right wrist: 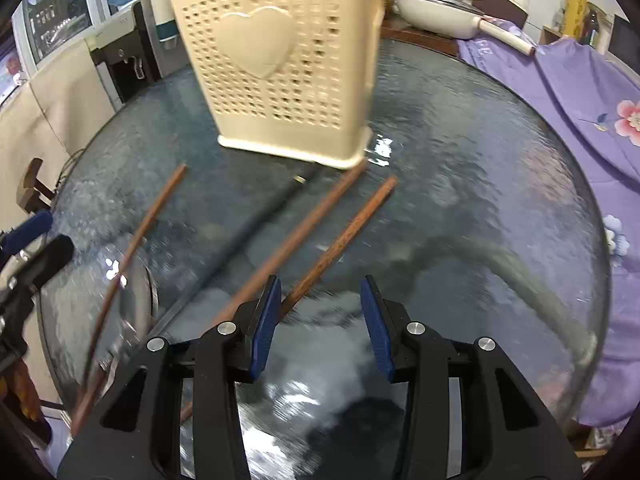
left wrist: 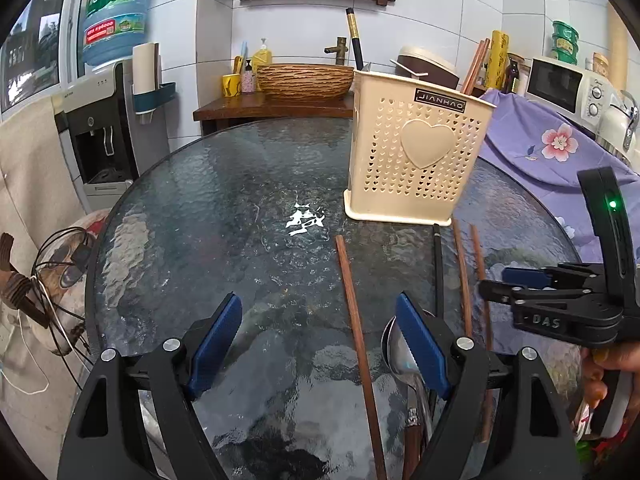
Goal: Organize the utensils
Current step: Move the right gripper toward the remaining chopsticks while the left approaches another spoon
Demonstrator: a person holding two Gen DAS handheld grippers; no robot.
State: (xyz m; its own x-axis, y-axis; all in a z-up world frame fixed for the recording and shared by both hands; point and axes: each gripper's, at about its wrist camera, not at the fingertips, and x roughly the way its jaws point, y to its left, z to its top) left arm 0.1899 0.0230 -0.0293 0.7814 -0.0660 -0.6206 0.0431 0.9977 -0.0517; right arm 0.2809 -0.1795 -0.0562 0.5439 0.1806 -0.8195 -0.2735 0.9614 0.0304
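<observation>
A cream perforated utensil holder (left wrist: 416, 160) with a heart stands on the round glass table (left wrist: 224, 208); some chopsticks stick out of its top. It also shows in the right wrist view (right wrist: 280, 68). Several brown chopsticks (left wrist: 356, 332) and a black one (left wrist: 439, 264) lie in front of it. A metal spoon (left wrist: 404, 356) lies by my left gripper's right finger. My left gripper (left wrist: 320, 332) is open and empty, low over the table. My right gripper (right wrist: 318, 320) is open and empty, just right of a brown chopstick (right wrist: 344, 236). It shows in the left wrist view (left wrist: 516, 284).
A water dispenser (left wrist: 104, 128) stands left of the table. A purple flowered cloth (left wrist: 548, 148) covers the surface at the right, with a microwave (left wrist: 568, 88) behind. A wooden basin (left wrist: 304, 80) sits on a stand behind the table. Cables (left wrist: 56, 280) hang at the left edge.
</observation>
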